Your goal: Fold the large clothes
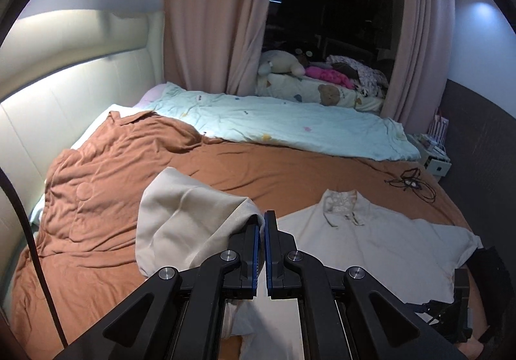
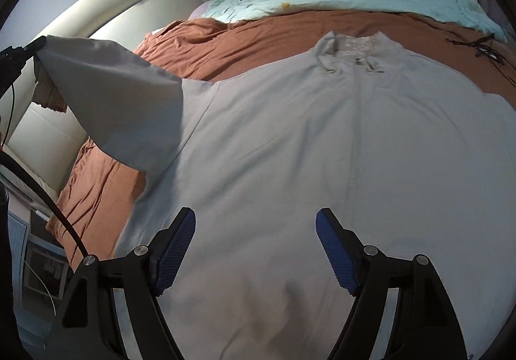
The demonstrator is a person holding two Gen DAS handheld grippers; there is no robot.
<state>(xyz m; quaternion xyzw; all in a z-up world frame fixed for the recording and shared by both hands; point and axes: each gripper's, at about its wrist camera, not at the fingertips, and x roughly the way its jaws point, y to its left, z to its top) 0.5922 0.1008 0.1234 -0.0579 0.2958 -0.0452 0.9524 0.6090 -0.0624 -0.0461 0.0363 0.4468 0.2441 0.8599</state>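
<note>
1. The pale pullover (image 2: 290,140) lies face up on the bed (image 1: 290,163), spread over the brown bedcover, with its collar (image 2: 351,50) toward the far side, where the mint quilt (image 1: 290,121) runs along the bed's edge. Its long axis, marked by the centre seam, runs from the collar straight back toward the person.

2. The relation that matters: one sleeve (image 2: 109,102) is off the bed, lifted up and out to the left of the collar, while the body stays flat. A fold would carry that sleeve rightward across the seam, so the move crosses the long axis rather than following it.

3. The left claw (image 1: 262,224) is fully closed and has the sleeve end pinched between its blue pads; the cloth drapes away from it to the left in its own view. Seen from there, the collar lies ahead and to the right.

4. The right claw (image 2: 256,250) stands wide apart and holds nothing. It hovers over the lower body of the pullover, on the hem side of the collar, jaws straddling the seam line; whether the tips touch the cloth I cannot tell.

5. Judged from this, the left hand is the nearer and only one placed to lay the sleeve over.
</note>
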